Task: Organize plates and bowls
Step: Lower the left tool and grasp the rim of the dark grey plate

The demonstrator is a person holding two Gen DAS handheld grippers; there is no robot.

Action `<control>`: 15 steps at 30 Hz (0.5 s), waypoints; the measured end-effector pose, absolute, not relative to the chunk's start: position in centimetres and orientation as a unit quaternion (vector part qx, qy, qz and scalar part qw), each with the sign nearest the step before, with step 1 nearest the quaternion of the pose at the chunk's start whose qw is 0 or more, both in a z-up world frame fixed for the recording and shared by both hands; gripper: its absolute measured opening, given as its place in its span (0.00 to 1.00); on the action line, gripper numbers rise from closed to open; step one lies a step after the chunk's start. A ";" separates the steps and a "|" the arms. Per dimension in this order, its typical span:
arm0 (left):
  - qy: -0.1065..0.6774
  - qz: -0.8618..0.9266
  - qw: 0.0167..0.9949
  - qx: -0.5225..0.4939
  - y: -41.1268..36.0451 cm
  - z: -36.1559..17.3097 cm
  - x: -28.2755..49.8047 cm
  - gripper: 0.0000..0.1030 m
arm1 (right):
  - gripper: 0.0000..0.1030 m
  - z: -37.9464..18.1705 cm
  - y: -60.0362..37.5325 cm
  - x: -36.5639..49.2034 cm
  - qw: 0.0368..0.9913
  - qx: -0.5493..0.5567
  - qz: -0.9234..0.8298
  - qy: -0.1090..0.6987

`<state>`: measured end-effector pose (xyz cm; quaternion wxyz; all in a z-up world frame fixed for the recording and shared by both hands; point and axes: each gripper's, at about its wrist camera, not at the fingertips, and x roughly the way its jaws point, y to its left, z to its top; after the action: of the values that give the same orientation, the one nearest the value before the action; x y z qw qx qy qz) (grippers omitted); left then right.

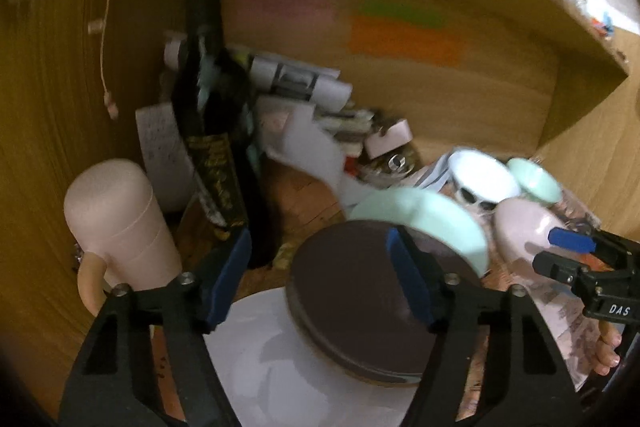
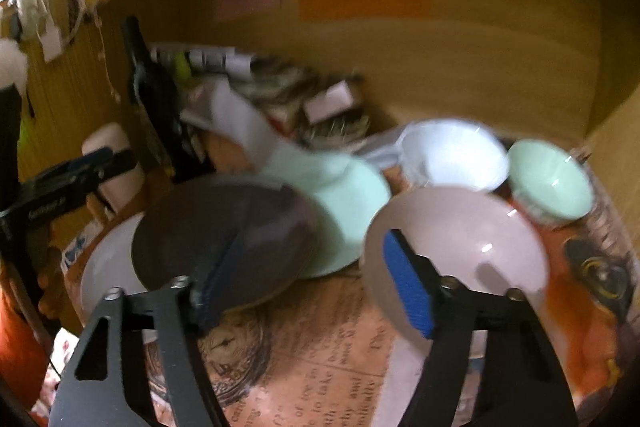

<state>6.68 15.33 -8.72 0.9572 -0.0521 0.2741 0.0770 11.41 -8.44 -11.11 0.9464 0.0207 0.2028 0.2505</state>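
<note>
A: While both grippers hang over the desk (image 2: 320, 359), where does the crockery sit?

B: A dark brown plate (image 1: 360, 307) lies partly on a white plate (image 1: 280, 367) at the left. Behind it is a mint plate (image 2: 344, 207), and to the right a pink bowl (image 2: 460, 251), a white bowl (image 2: 452, 155) and a small mint bowl (image 2: 552, 183), all close together on a printed paper cover.

A: And the jaws?

B: The left gripper (image 1: 320, 279) has its jaws spread wide and empty above the brown plate. The right gripper (image 2: 316, 283) is also open, holding nothing, one finger in front of the pink bowl's rim.

A: How would these pieces handle?

B: I judge them stiff, glazed and slick, likely ceramic, so breakable if knocked together. The plates look flat and low, so the rim is the only real purchase; the brown one overhangs the white, which leaves an edge to pinch. The bowls seem lighter, and a finger inside the wall with the other outside should hold.

A: Any hazard?

B: A pink mug (image 1: 120, 227) and a dark bottle (image 1: 212, 131) stand near on the left, among loose clutter at the back.
</note>
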 end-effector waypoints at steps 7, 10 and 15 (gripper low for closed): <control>0.347 0.064 0.934 -0.057 17.5 -11.6 9.3 0.37 | 0.42 -12.8 -7.0 12.8 0.931 0.015 0.261 0.255; 0.371 0.053 0.925 -0.065 18.1 -12.7 10.3 0.34 | 0.39 -13.2 -6.8 13.5 0.924 0.026 0.266 0.273; 0.399 0.042 0.913 -0.068 18.4 -13.7 11.1 0.28 | 0.36 -13.6 -5.9 14.5 0.920 0.028 0.262 0.290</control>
<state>11.11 18.42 -13.65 0.9134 -0.0681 0.3991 0.0423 14.50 -5.94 -13.58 0.9202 0.0285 0.2896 0.2619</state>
